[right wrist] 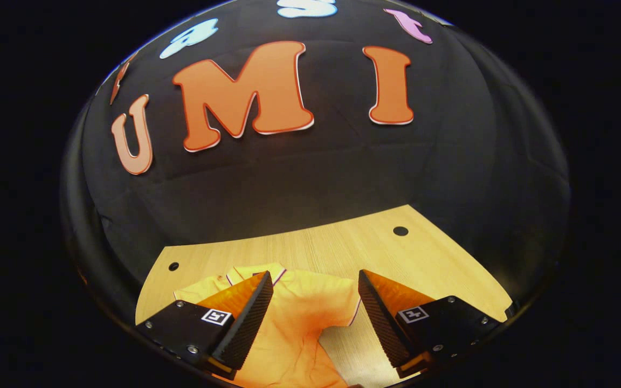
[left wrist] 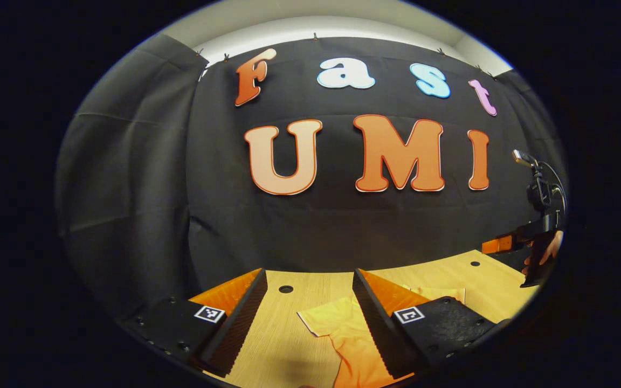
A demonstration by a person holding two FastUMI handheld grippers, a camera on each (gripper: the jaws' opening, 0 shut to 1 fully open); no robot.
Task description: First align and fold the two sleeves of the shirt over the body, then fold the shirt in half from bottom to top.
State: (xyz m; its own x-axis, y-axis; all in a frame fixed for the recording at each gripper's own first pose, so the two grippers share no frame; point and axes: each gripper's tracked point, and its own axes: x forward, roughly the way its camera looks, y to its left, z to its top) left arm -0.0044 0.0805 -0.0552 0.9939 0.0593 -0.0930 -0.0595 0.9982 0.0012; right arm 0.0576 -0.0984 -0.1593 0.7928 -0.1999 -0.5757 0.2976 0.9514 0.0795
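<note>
Both grippers, left (left wrist: 308, 318) and right (right wrist: 316, 318), hover over the shirt (right wrist: 294, 323) on the worktop (right wrist: 343, 248), fingers wide, gripping nothing.

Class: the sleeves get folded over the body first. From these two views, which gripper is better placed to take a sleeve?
Either; slightly the right gripper. It is open, with the shirt and a sleeve between its fingers. The left gripper, also open, frames the other sleeve.
</note>
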